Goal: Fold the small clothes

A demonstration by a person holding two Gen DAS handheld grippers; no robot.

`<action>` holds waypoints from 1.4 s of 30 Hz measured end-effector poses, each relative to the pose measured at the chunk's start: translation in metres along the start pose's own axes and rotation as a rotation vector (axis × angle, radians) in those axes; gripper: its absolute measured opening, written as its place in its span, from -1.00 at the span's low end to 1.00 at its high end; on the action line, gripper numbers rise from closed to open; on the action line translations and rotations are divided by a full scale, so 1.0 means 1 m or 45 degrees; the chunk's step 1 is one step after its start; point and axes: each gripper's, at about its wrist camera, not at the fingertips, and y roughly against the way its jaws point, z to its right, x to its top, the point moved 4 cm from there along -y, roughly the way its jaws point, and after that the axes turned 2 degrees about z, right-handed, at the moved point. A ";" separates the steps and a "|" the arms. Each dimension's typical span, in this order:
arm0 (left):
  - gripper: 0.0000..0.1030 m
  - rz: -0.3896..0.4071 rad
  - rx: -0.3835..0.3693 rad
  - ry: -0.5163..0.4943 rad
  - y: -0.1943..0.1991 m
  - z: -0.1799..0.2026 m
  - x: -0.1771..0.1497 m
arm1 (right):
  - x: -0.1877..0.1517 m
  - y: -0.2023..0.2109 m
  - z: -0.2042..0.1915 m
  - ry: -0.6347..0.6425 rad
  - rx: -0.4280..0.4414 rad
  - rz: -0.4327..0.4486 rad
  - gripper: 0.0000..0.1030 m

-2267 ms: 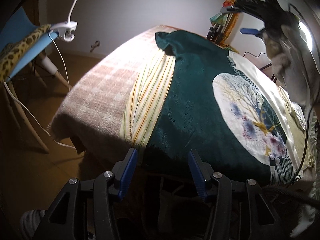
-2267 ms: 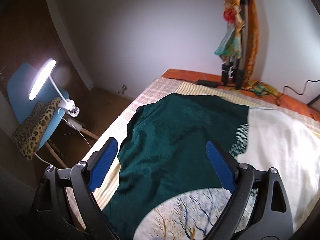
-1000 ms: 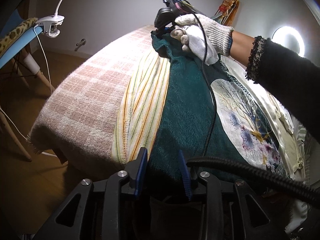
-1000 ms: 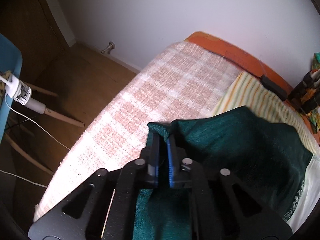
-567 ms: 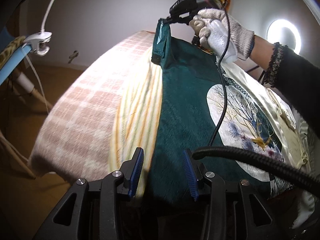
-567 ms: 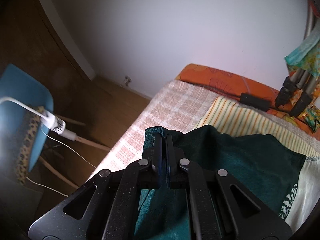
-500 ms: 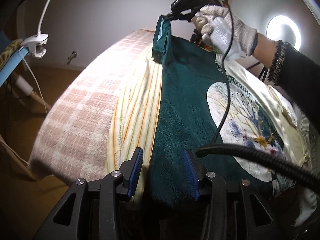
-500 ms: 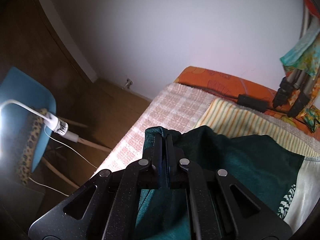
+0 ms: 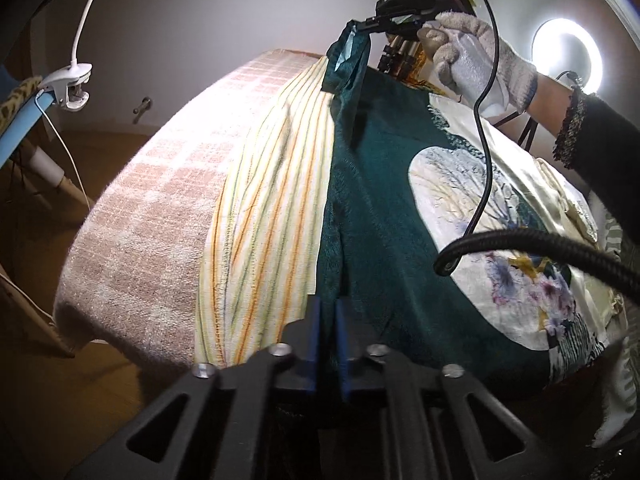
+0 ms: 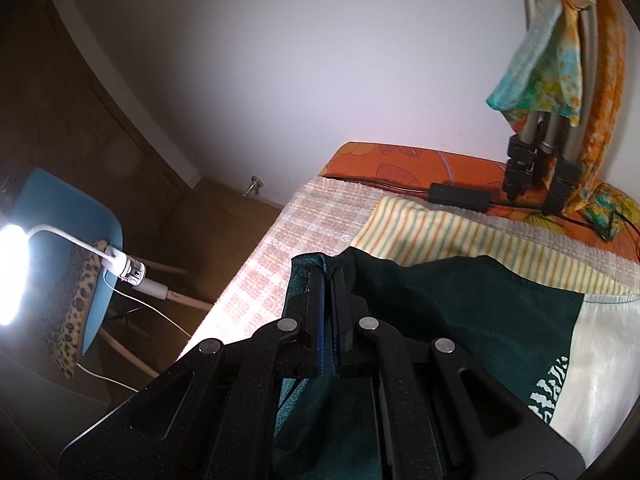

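While both sets of fingers were clamped on the green cloth point(image 9: 376, 208), it lay along the bed point(image 9: 160, 208), over a striped towel point(image 9: 264, 216) and a checked blanket point(image 10: 308, 232).

Left gripper point(image 9: 327, 322): fingers closed on the near edge of the cloth, at the foot of the bed. Right gripper point(image 10: 329, 300): fingers closed on the far corner, lifted clear of the bed; in the left view that corner point(image 9: 347, 56) hung from the fingers in a small drape. Right hand point(image 9: 476, 60) gloved, cable trailing over the printed white panel point(image 9: 496, 240).

Judgement: step in hand was lifting one long edge to fold it across. Edge between the two grips looked slack near the far end, taut nearer me.

To do it well:
- keep both grips shut; the cloth looked smooth and might slip.
- raise both ends level, then draw apart to take out slack.
- carry the edge over towards the printed side, both ends together.
- mind the cable; it could drag on the cloth.
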 end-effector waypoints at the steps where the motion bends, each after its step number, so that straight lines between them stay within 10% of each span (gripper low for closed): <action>1: -1.00 0.016 -0.019 -0.011 0.004 0.004 0.000 | -0.001 0.001 0.001 -0.005 0.002 -0.001 -0.93; 16: -1.00 0.007 -0.324 -0.180 0.020 0.119 -0.001 | -0.027 0.059 0.081 -0.140 -0.020 0.051 -0.93; 25: -1.00 -0.092 -0.322 -0.334 -0.012 0.167 -0.023 | -0.063 0.073 0.156 -0.275 -0.213 0.037 -0.93; 30: -0.48 -0.094 -0.321 -0.374 -0.002 0.168 -0.027 | -0.075 0.062 0.170 -0.219 -0.374 -0.062 -0.93; 32: -0.45 -0.081 -0.306 -0.373 0.002 0.168 -0.028 | -0.074 0.062 0.171 -0.195 -0.434 -0.082 -0.71; 34: -0.45 -0.058 -0.282 -0.363 0.009 0.159 -0.027 | -0.070 0.067 0.174 -0.171 -0.540 -0.074 0.04; 42: -0.45 0.011 -0.135 -0.274 0.013 0.118 -0.021 | -0.024 0.061 0.135 -0.104 -0.181 0.020 0.06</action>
